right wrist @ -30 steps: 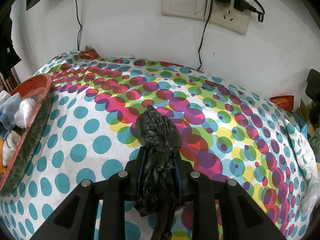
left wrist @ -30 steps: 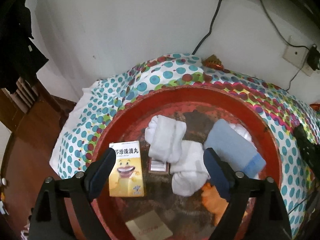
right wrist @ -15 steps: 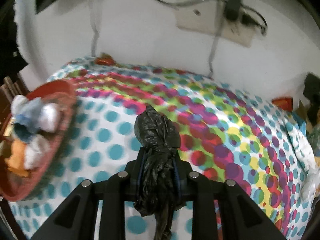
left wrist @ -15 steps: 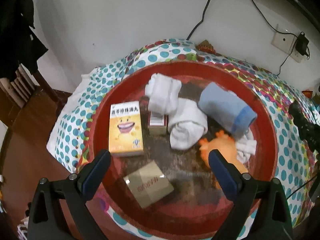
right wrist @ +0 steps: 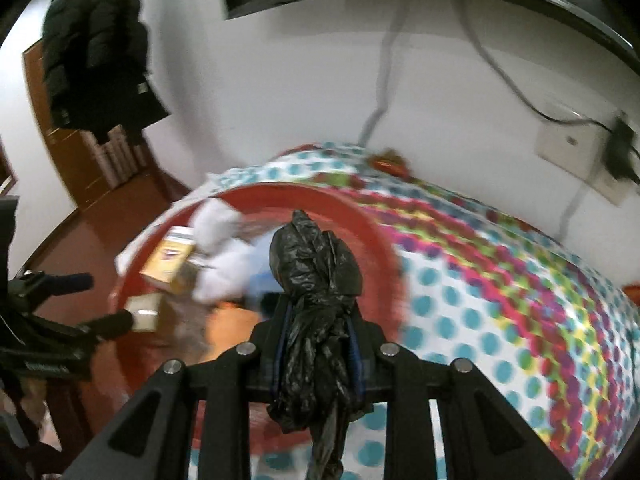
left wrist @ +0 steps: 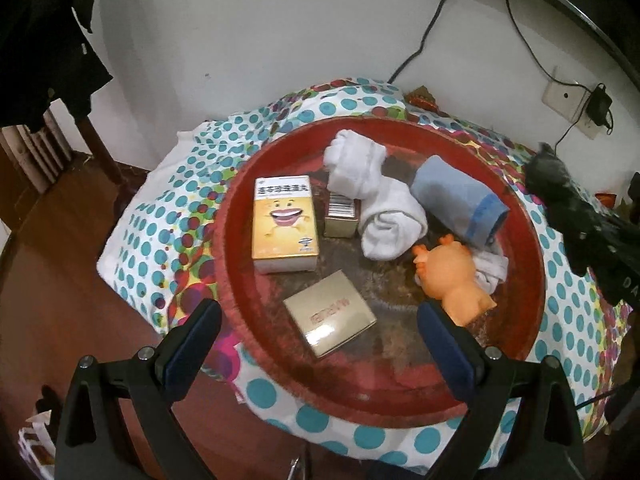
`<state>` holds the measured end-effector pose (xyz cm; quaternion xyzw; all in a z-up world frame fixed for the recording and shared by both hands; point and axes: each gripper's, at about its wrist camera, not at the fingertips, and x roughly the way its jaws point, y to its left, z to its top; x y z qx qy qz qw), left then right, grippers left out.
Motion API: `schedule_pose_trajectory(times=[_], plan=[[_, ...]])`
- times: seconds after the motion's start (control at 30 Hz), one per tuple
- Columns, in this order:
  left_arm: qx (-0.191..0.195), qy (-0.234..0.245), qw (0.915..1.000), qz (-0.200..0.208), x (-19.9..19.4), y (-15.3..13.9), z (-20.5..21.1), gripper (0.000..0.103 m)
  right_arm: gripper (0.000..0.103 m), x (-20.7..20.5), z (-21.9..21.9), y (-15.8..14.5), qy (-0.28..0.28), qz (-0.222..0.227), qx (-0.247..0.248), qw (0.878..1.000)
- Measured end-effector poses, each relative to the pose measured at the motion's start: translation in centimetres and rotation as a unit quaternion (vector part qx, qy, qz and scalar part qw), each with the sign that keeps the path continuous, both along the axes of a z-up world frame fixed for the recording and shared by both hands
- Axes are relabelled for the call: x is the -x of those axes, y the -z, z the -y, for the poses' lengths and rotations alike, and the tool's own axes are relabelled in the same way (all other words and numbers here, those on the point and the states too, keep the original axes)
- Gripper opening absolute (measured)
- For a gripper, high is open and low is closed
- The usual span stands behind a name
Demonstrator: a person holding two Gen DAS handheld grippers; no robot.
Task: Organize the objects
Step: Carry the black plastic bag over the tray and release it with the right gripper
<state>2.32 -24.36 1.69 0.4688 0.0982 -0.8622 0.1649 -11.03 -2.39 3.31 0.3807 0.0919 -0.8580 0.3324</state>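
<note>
Black plastic bag (right wrist: 316, 280) is clamped in the right hand-held gripper (right wrist: 318, 344), jaws pinched together on its bunched middle, held over the near rim of the red tray (left wrist: 532, 264) on the dotted bedspread (left wrist: 160, 216).

Risks, my read: bag is slick and limp with a loose tail hanging below the jaws, so it could slip out or snag the rim. Right view is blurred, so exact clearance unclear.

Left hand-held gripper (left wrist: 318, 338): jaws wide apart, empty, above the tray's near side.

Tray contents, left to right: yellow medicine box (left wrist: 285, 222), beige box (left wrist: 330, 319), small barcode box (left wrist: 341, 216), white socks (left wrist: 376, 204), blue sock roll (left wrist: 460, 204), orange toy (left wrist: 456, 276).
</note>
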Motion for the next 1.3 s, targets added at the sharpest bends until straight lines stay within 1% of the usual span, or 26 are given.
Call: schedule_pose_trajectory(times=[0.2,0.27,0.33,0.43,0.47,0.53,0.6,0.67,0.7,0.9,0.93,0.97,1.0,1.03,1.1,1.2,1.3], plan=[[0.019,0.001,0.9998,-0.001,-0.7,-0.6,0.0,0.098,0.026,-0.7,4.1,0.6,-0.029,0.008,-0.007,1.000],[0.020,0.006,0.9998,-0.003,-0.8,-0.7,0.0,0.098,0.026,-0.5,4.8,0.9,-0.035,0.013,-0.008,0.999],[0.016,0.005,0.9999,-0.003,-0.8,-0.7,0.2,0.098,0.026,-0.5,5.6,1.2,-0.039,0.006,-0.019,0.999],[0.010,0.003,0.9999,-0.002,-1.0,-0.6,0.5,0.098,0.026,0.2,6.4,1.8,-0.039,0.005,-0.031,0.999],[0.009,0.003,1.0000,-0.002,-1.1,-0.5,0.6,0.098,0.026,-0.4,6.9,1.8,-0.038,0.004,-0.034,0.999],[0.009,-0.002,1.0000,0.000,-1.2,-0.4,0.9,0.098,0.026,-0.2,8.0,1.8,-0.036,0.005,-0.045,0.998],[0.007,-0.003,1.0000,0.001,-1.3,-0.3,1.3,0.098,0.026,0.1,7.8,2.3,-0.035,0.007,-0.055,0.998],[0.007,-0.007,0.9999,0.004,-1.3,-0.1,1.7,0.098,0.026,0.3,8.9,3.0,-0.031,0.005,-0.067,0.997],[0.007,-0.008,0.9999,0.006,-1.3,0.1,1.8,0.098,0.026,0.5,8.4,3.3,-0.029,0.008,-0.068,0.997],[0.001,-0.021,0.9997,0.009,-1.4,0.6,3.0,0.098,0.026,0.3,10.2,4.4,-0.021,0.019,-0.080,0.996],[-0.001,-0.022,0.9997,0.009,-1.4,0.7,3.2,0.098,0.028,0.3,11.2,4.6,-0.019,0.020,-0.081,0.996],[-0.002,-0.023,0.9997,0.011,-1.4,0.8,3.3,0.098,0.033,0.3,10.9,4.7,-0.019,0.023,-0.078,0.997],[-0.004,-0.024,0.9996,0.013,-1.4,0.9,3.3,0.098,0.040,0.5,11.2,4.8,-0.017,0.026,-0.078,0.996],[-0.005,-0.025,0.9996,0.013,-1.4,1.0,3.4,0.098,0.044,0.5,11.1,4.9,-0.015,0.028,-0.079,0.996],[-0.005,-0.024,0.9996,0.015,-1.3,1.1,3.3,0.098,0.054,0.3,11.0,4.7,-0.015,0.021,-0.081,0.996],[-0.004,-0.024,0.9996,0.013,-1.3,1.1,3.2,0.098,0.061,-0.3,10.4,4.1,-0.015,0.008,-0.085,0.996],[-0.004,-0.020,0.9997,0.013,-1.2,0.9,2.9,0.098,0.065,-0.7,9.5,3.0,-0.013,0.010,-0.074,0.997]])
